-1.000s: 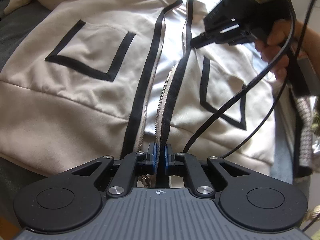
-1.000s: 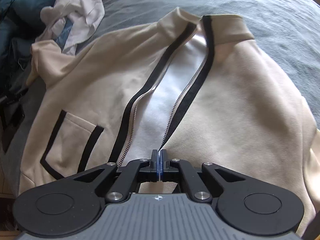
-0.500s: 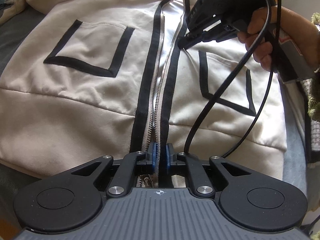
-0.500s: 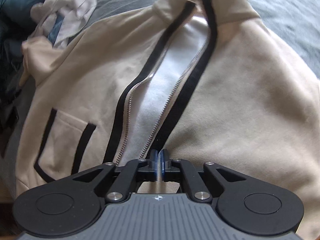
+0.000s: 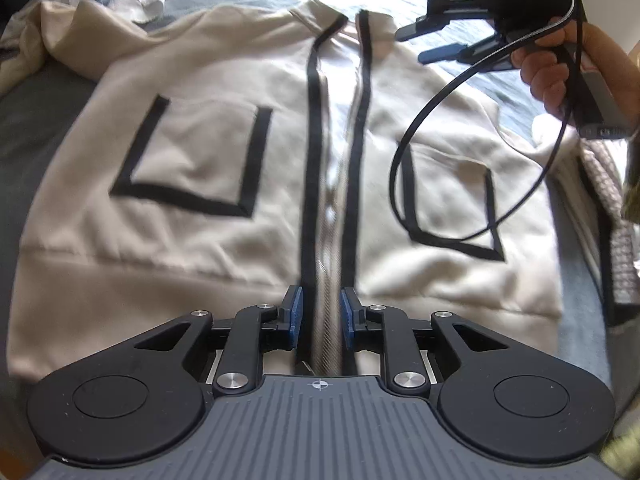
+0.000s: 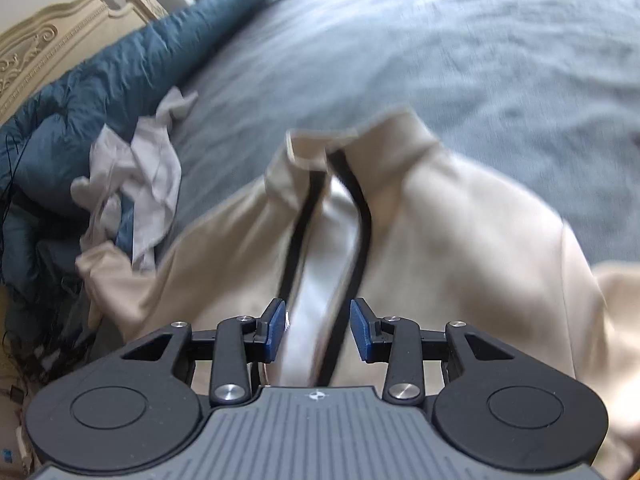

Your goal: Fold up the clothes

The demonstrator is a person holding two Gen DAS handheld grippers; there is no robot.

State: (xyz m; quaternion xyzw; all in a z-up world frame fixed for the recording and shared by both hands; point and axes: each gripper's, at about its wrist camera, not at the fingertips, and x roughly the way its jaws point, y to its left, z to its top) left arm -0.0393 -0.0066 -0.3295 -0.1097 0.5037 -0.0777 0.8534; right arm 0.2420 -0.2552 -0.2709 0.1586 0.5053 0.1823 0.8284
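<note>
1. Grey-blue bedding (image 6: 460,60) covered the bed that carried the clothes; a carved cream headboard (image 6: 52,44) stood at 10 o'clock in the right wrist view.
2. A cream zip jacket (image 5: 192,240) with black trim lay front-up on the bed, hem toward the left wrist camera and collar at 12 o'clock.
3. Its zipper (image 5: 330,240) ran from 6 o'clock toward 12 o'clock between two black bands, undone, with white lining showing in the gap.
4. Black-outlined pockets sat on either side of the zipper: left pocket (image 5: 192,168) at 9 o'clock, right pocket (image 5: 452,200) at 3 o'clock.
5. Left tongs (image 5: 321,320) had just been opening; the blue pads stood apart on either side of the zipper near the hem and did not press it.
6. Right tongs (image 6: 318,330) had just been opening, wider than the left; nothing was gripped, with the jacket's open front seen below the gap.
7. In the left wrist view, the right tongs appeared at 1 o'clock above the collar end, held by a hand (image 5: 560,68), with a black cable (image 5: 404,152) looping over the right pocket.
8. A crumpled white garment (image 6: 132,176) lay at 9 o'clock against a dark blue quilt (image 6: 120,80), beside the jacket's sleeve.
</note>
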